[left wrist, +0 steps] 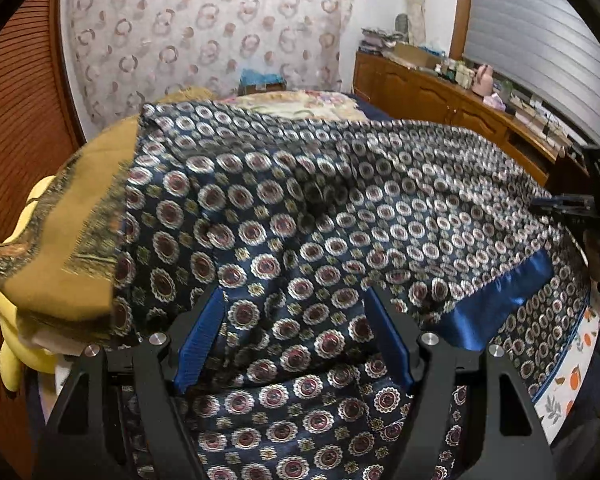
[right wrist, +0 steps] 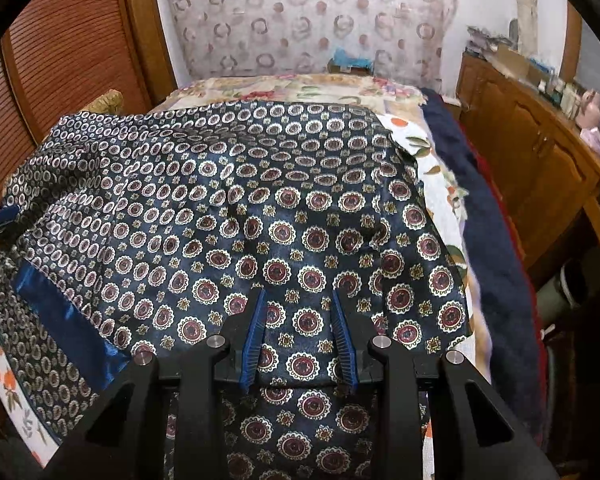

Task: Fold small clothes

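Bed (right wrist: 446, 216) carries patterned navy garment (right wrist: 260, 216), spread across near edge, blue satin band (left wrist: 496, 304) toward near side. Judgement: step in hand is laying the fold, so set near hem square, smooth wrinkles before letting go. Left gripper (left wrist: 296, 340) jaws wide, cloth lying loose between, no pinch. Right gripper (right wrist: 300, 336) jaws narrower, pads clear of cloth.

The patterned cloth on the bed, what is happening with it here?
A person works two handheld grippers over a navy medallion-print garment spread on the bed. The left gripper and the right gripper both stand open over its near edge, fabric between the pads but not pinched. Folding looks barely started.
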Action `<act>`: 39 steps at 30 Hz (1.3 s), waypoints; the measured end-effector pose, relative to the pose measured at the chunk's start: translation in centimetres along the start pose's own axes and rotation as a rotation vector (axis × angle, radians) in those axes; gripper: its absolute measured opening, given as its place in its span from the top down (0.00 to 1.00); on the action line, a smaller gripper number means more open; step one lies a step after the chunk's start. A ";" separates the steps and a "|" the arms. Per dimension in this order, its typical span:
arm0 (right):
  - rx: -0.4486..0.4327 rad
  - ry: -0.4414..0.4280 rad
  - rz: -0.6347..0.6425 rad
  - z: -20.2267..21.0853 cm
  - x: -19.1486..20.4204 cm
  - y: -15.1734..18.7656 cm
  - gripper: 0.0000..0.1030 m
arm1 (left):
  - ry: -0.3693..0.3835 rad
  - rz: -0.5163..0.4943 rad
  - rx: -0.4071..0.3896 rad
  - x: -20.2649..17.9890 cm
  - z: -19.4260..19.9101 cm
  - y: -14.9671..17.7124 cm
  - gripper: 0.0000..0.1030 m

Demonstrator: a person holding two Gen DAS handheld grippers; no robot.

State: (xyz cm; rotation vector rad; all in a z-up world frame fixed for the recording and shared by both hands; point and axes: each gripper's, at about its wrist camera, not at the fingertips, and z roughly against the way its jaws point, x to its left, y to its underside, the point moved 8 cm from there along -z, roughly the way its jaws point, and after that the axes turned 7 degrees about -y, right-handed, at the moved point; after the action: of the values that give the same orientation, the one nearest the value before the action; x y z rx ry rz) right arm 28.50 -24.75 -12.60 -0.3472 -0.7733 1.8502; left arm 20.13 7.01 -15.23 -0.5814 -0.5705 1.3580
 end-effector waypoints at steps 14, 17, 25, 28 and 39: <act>-0.027 0.040 0.076 -0.5 2.1 1.7 0.46 | -0.039 -0.050 0.059 -0.9 -2.0 1.6 0.26; -0.026 0.050 0.059 -0.7 2.0 1.4 0.41 | -0.033 -0.050 0.066 -1.0 -2.1 1.6 0.22; -0.014 0.089 0.039 -0.1 1.9 1.7 0.38 | -0.023 -0.052 0.074 -1.1 -2.4 1.6 0.16; -0.010 0.102 0.023 0.8 1.6 1.8 0.38 | -0.023 -0.052 0.074 -1.3 -2.4 1.6 0.15; -0.015 0.141 -0.074 3.2 -2.7 3.2 0.38 | -0.024 -0.052 0.074 -1.3 -2.4 1.5 0.15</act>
State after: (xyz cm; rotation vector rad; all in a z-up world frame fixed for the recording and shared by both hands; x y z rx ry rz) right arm 25.53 -29.07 -12.63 -0.4485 -0.6949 1.7319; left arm 20.50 5.81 -18.10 -0.4878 -0.5487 1.3328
